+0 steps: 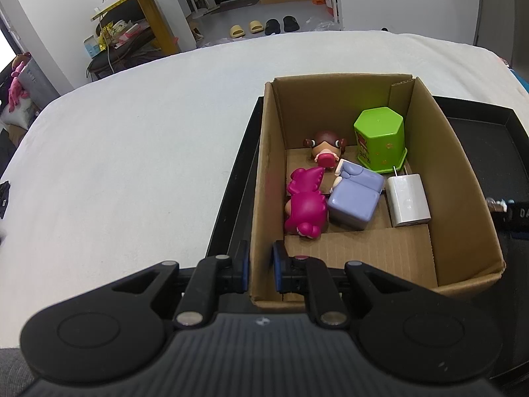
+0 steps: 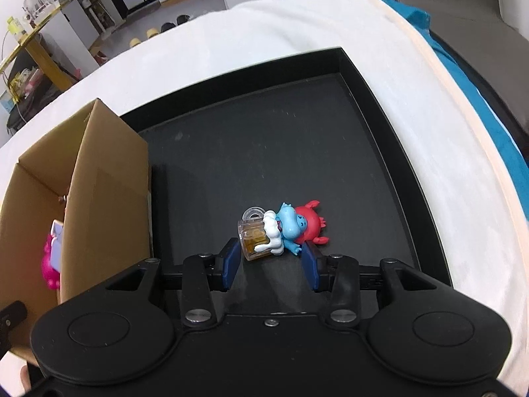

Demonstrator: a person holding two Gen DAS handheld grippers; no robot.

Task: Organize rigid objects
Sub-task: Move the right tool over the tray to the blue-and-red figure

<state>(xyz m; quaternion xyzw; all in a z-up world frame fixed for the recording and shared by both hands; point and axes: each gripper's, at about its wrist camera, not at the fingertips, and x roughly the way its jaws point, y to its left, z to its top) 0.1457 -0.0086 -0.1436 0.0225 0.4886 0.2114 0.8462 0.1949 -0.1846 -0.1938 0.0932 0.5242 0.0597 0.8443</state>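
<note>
The brown cardboard box [image 1: 429, 172] wall is pinched by the left gripper [image 1: 261, 268]; the right gripper [image 2: 271, 266] is spread wide — empty — near the blue-and-red toy figure [image 2: 291, 228] on the black tray [image 2: 380, 76]: closing is needed next.

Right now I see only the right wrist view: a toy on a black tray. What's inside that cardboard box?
Observer: Five things: a green hexagonal tub, a white charger, a purple block toy, a pink dinosaur and a doll head.
Operator: Where are the other tongs?
Observer: The left tongs pinch the cardboard box at its near wall, one pad inside, one outside.
Operator: Is the charger standing?
Observer: No, it lies flat, prongs toward the tub.
</note>
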